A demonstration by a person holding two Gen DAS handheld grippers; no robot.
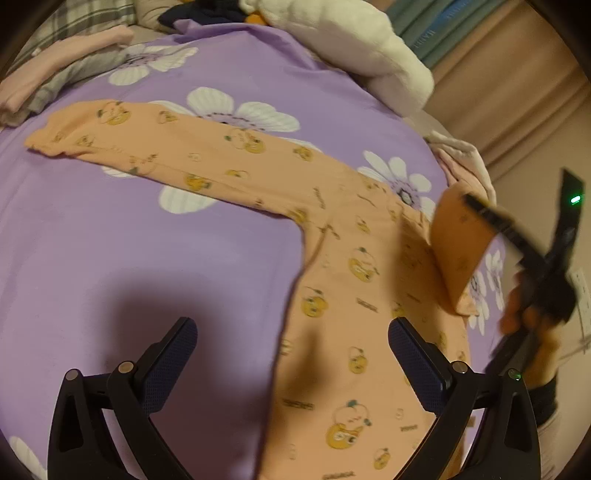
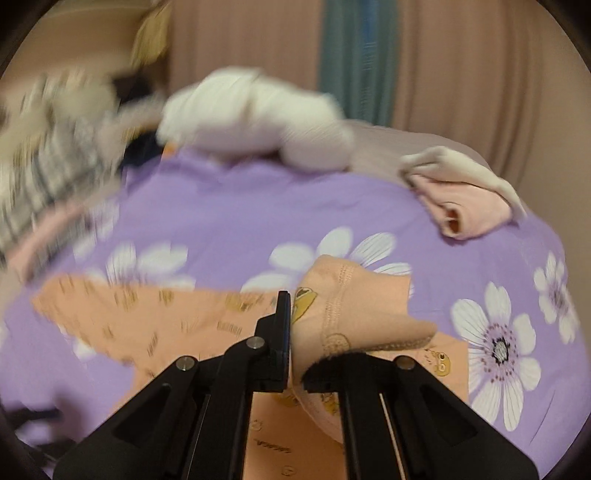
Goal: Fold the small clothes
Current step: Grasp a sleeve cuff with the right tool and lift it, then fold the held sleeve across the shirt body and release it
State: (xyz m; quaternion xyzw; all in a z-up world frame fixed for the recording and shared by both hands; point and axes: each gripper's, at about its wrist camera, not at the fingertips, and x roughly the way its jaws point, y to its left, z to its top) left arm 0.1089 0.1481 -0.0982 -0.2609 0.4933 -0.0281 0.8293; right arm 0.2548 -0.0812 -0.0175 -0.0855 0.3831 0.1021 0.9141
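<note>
The small garment (image 1: 332,236) is peach-orange, printed with yellow cartoon faces and short dark lettering. The bedsheet (image 1: 147,258) under it is lilac with large white daisies whose centres are purple-grey. The grippers are black; the left gripper (image 1: 291,332) has dark blue textured pads (image 1: 417,365). A folded pink cloth (image 2: 465,206) with a cream edge, a fluffy white blanket (image 1: 354,44) and a grey plaid cloth (image 1: 77,26) lie around.
</note>
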